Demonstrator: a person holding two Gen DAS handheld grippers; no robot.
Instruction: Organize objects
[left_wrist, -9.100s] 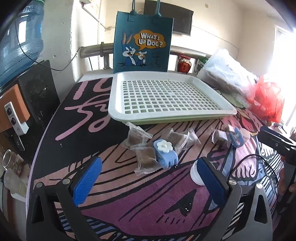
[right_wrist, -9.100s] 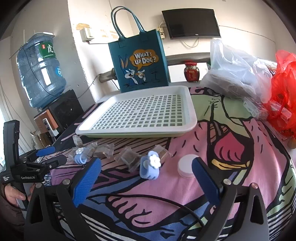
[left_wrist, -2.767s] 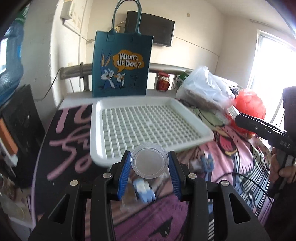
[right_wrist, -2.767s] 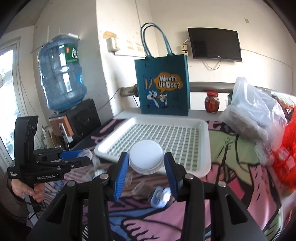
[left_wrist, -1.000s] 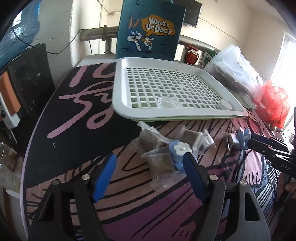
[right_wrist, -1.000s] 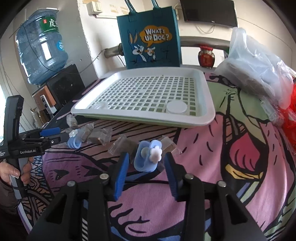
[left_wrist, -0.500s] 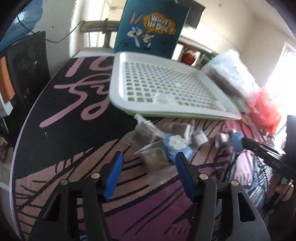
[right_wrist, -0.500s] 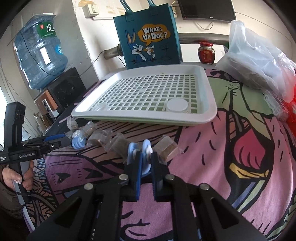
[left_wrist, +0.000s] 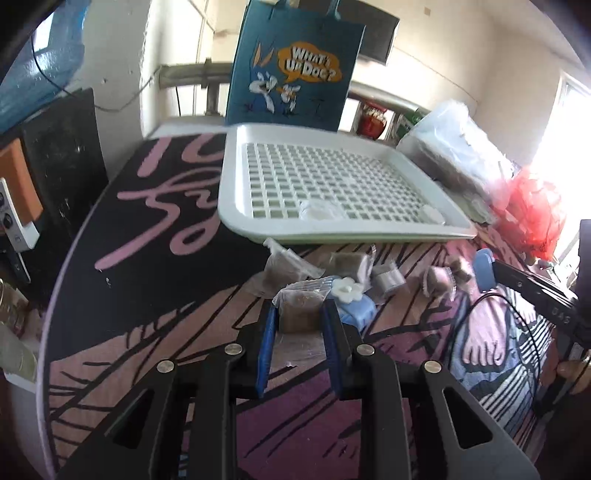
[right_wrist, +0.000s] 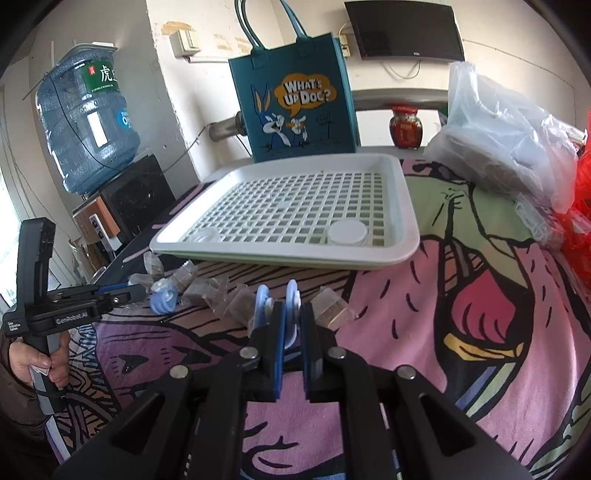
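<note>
The clip (right_wrist: 291, 306) is mostly hidden between the right tool's pads; the water bottle (left_wrist: 33, 70) is cut off by the left view's edge

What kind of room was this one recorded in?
Probably a lived-in home room, not a lab: a water cooler bottle, a wall-mounted TV and a cartoon tote bag surround a cloth-covered table.
</note>
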